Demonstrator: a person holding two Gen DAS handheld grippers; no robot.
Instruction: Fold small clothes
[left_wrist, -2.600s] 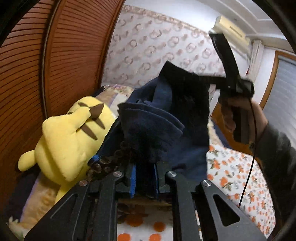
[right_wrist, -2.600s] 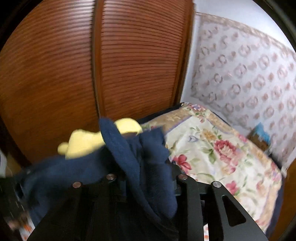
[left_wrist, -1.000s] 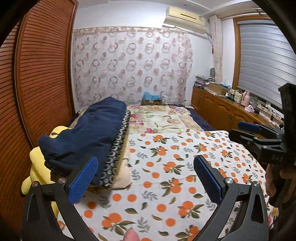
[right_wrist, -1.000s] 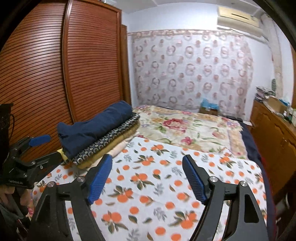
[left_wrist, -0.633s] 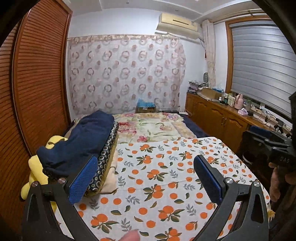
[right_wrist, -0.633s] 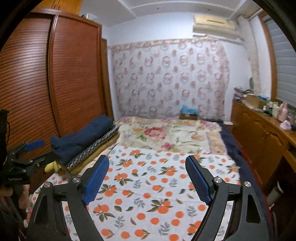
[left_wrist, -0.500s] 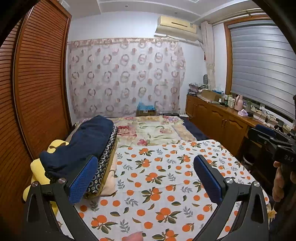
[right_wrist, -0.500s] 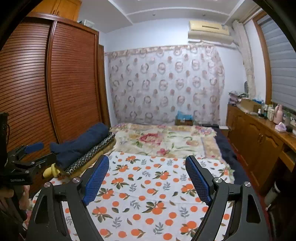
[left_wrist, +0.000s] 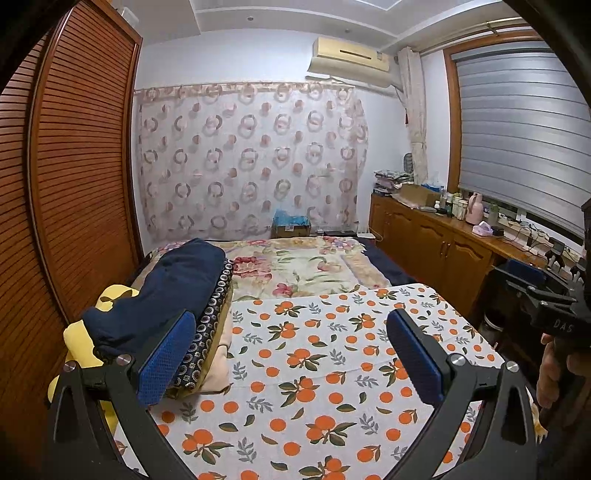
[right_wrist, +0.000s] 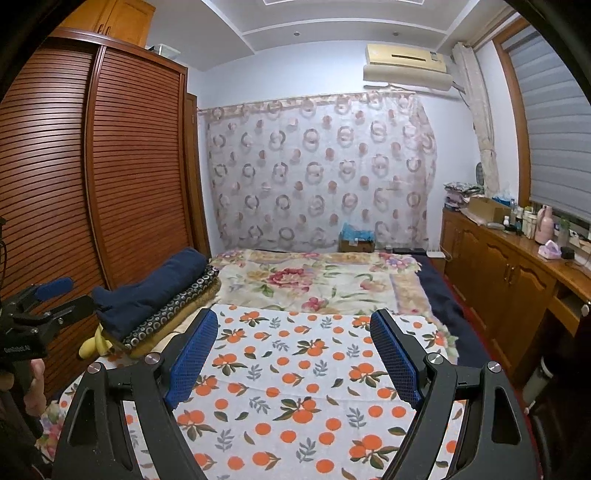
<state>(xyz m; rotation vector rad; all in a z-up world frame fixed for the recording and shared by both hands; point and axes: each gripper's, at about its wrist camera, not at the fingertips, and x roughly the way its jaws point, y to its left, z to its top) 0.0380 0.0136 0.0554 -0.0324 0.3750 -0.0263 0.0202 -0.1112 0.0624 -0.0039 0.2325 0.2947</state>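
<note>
Overall, two open tools (left_wrist: 291, 354) (right_wrist: 291, 358); one clothes stack (left_wrist: 173, 295), three folded layers.

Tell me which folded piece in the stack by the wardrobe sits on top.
The navy blue garment tops the stack; beneath it lie the dark ring-patterned piece, then tan and pale peach layers.

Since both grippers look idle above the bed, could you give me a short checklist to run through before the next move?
1. Left gripper open, nothing between its pads: ok.
2. Right gripper open, nothing between its pads: ok.
3. Navy garment lies folded on top of the stack of clothes, free of both grippers: ok.
4. Stack sits steadily beside the yellow plush toy: cannot tell; its lower layers are partly hidden.
5. Another garment waiting to be folded on the orange-print sheet: not ok; none shows in either view.
</note>
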